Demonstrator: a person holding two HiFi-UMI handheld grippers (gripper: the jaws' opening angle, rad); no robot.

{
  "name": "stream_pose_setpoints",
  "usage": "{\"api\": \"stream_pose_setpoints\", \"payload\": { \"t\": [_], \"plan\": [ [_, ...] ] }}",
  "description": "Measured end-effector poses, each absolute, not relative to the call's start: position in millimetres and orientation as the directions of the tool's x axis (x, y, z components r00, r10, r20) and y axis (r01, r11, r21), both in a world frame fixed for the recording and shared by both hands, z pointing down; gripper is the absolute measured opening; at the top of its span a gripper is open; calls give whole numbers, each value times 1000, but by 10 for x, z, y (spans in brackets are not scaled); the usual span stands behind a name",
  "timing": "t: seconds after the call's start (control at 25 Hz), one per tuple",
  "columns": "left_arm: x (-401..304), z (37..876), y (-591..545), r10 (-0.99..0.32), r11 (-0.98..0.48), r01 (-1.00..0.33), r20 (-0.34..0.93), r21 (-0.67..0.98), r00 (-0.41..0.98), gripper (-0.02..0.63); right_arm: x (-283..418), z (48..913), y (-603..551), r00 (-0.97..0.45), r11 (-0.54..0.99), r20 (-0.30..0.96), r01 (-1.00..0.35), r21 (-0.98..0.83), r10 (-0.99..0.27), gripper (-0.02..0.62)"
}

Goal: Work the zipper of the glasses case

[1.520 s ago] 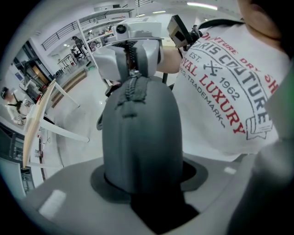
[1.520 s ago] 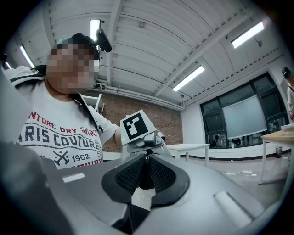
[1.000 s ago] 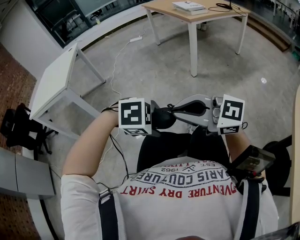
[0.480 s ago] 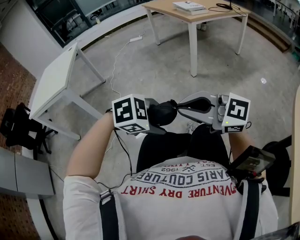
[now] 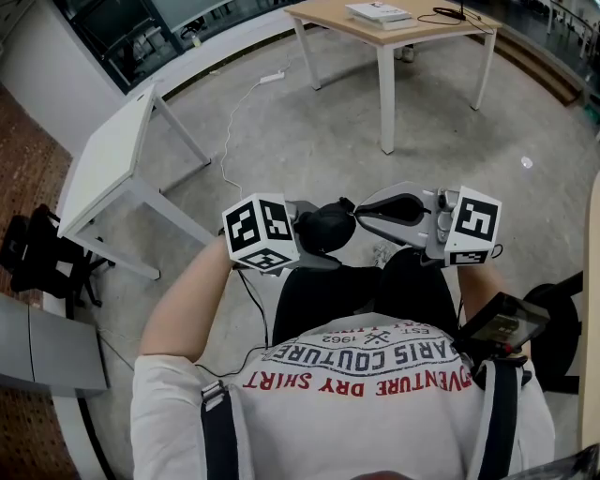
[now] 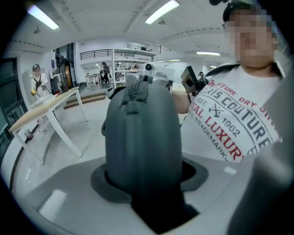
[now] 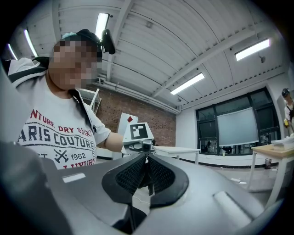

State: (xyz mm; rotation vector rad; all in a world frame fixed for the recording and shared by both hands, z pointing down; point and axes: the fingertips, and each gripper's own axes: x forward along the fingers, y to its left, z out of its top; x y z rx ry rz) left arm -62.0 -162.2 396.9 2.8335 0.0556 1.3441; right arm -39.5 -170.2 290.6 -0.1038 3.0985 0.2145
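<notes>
A dark grey glasses case [image 5: 327,226] is held up in front of the person's chest. My left gripper [image 5: 311,234] is shut on the case's near end. In the left gripper view the case [image 6: 142,137] fills the middle, with its zipper [image 6: 136,89] running over the top. My right gripper [image 5: 354,214] reaches in from the right and meets the case's far end. In the right gripper view its pads [image 7: 133,176] are pressed together at the tips on a thin dark zipper pull [image 7: 149,178]. Those pads hide most of the case there.
A white table [image 5: 103,169] stands at the left and a wooden table [image 5: 394,28] at the back. A cable [image 5: 234,103] trails across the concrete floor. A black chair [image 5: 553,319] is at the right. A small device [image 5: 502,323] hangs on the person's chest strap.
The left gripper has shifted a little left and tilted. The right gripper has moved slightly right and up. The case stays between them.
</notes>
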Motion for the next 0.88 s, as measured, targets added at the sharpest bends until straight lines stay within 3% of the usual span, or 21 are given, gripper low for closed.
{"api": "stream_pose_setpoints", "payload": {
  "t": [0.52,0.88],
  "plan": [
    [-478,3707,-1527,139,-977,19,567,211,812,249,-331,2869,-1731,-996,988,-58,-80,134,-73,18],
    [-365,3476,-1515,154,-935,23,349,353,925,249,-308,2853,-1734,-995,987,-69,-86,132,-77,15]
  ]
}}
